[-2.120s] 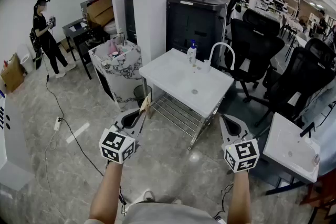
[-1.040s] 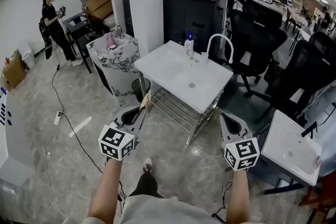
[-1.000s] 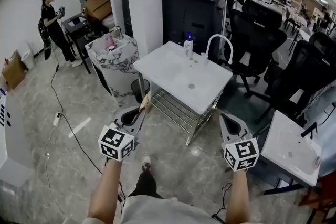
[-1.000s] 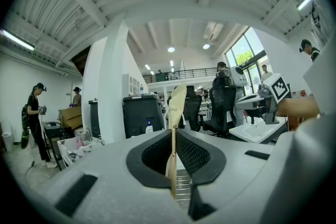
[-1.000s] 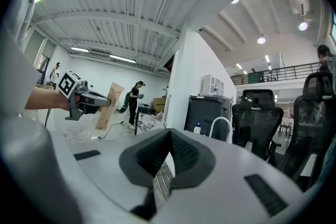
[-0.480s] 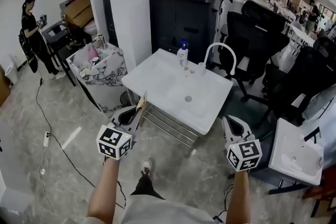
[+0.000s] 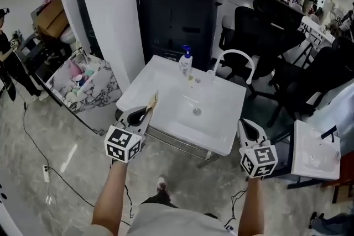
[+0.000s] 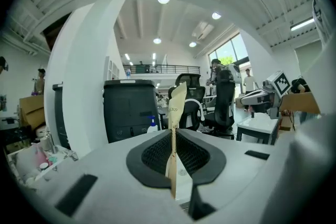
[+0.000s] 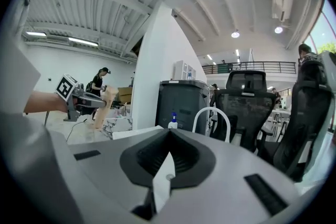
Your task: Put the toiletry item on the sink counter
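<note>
A thin tan sachet [image 7: 152,100], the toiletry item, stands upright between the jaws of my left gripper [image 7: 145,110], which is shut on it. In the left gripper view the sachet [image 8: 176,108] pokes up past the pads of the left gripper [image 8: 172,132]. It hangs over the front left edge of the white sink counter [image 7: 157,84]. My right gripper [image 7: 245,126] is shut with nothing in it, near the counter's front right corner. The right gripper view looks along the shut right gripper [image 9: 169,135] and also shows the sachet [image 9: 104,106] at the left.
A pump soap bottle [image 7: 186,62] and a white arched faucet [image 7: 236,57] stand at the counter's back edge. A black bin [image 7: 177,3] and office chairs [image 7: 276,30] are behind. A marble-patterned box [image 7: 83,84] is left, a second sink [image 7: 316,151] right.
The person has walked up to the sink counter, so it now lies right under both grippers. The sachet stays gripped in the left gripper. Both grippers keep their spacing.
</note>
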`<action>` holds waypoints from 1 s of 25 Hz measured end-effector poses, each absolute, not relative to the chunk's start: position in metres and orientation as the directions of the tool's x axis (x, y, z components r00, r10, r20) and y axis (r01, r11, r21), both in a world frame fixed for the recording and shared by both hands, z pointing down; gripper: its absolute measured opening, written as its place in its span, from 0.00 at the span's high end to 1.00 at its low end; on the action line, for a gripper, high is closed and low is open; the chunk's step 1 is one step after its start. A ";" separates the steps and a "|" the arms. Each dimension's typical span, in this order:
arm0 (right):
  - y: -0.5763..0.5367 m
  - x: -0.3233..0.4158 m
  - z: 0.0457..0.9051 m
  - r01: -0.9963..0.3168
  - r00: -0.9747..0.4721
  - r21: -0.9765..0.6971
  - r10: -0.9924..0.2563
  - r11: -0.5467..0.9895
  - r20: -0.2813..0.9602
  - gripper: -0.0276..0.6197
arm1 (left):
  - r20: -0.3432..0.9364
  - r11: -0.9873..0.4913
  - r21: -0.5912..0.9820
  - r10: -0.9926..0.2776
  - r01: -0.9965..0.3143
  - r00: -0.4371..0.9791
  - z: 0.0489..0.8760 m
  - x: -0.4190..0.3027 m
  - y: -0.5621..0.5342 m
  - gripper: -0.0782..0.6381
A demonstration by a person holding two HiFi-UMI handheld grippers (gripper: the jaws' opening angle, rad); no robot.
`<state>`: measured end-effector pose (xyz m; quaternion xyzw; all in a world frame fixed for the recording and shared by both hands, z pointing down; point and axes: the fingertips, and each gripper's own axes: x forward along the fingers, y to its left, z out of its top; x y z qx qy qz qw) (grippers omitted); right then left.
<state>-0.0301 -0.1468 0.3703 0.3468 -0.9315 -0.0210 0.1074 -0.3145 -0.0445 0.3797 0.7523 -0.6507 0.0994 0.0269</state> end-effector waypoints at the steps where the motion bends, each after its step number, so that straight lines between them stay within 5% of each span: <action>1: -0.153 -0.036 0.372 -0.652 -0.726 0.114 -0.661 0.750 0.191 0.96 | 0.189 -0.168 -0.084 -0.970 -0.982 0.150 0.383 -0.322 -0.056 0.85; 12: -0.197 -0.059 0.390 -0.767 -0.593 0.119 -0.768 0.630 0.241 0.96 | 0.267 -0.362 -0.087 -0.906 -0.928 0.329 0.417 -0.354 -0.163 0.85; 25: -0.264 0.005 0.442 -0.828 -0.507 0.075 -0.798 0.556 0.325 0.96 | 0.412 -0.573 -0.220 -0.788 -0.789 0.457 0.466 -0.241 -0.283 0.85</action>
